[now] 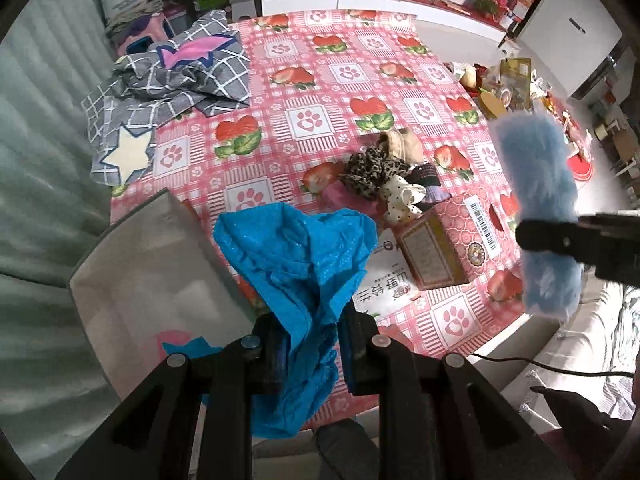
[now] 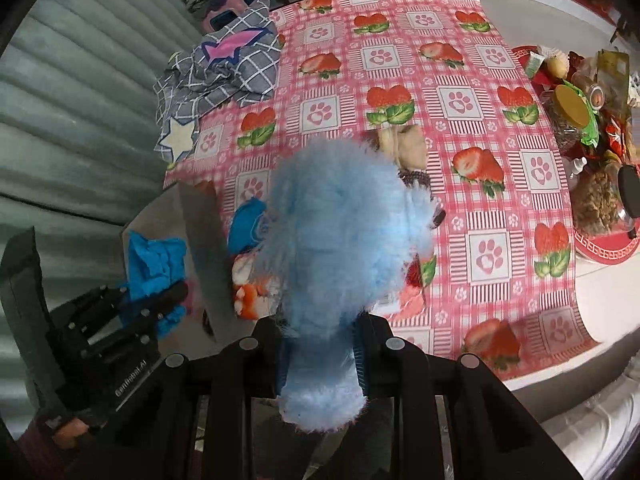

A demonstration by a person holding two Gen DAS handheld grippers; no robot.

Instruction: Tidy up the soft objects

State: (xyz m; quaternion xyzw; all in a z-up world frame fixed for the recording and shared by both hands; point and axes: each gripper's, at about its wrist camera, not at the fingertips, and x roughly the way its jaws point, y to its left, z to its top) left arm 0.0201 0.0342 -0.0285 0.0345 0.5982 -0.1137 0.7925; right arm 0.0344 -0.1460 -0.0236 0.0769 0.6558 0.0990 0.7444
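Two grippers are in use. The left gripper pinches one bright blue cloth, held above the near edge of the table, beside one grey bag. The right gripper is pressed together on one light blue fluffy sock, lifted over the strawberry tablecloth. One small pile of scrunchies lies near one pink box with a barcode label. One grey checked blanket lies at the far left. The left tool's body reads "GenRobot.AI".

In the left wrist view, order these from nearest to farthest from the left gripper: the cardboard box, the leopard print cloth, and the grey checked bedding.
From the left gripper:
1. Cardboard box, just ahead, to the right.
2. Leopard print cloth, mid-table in the small pile.
3. Grey checked bedding, far left corner.
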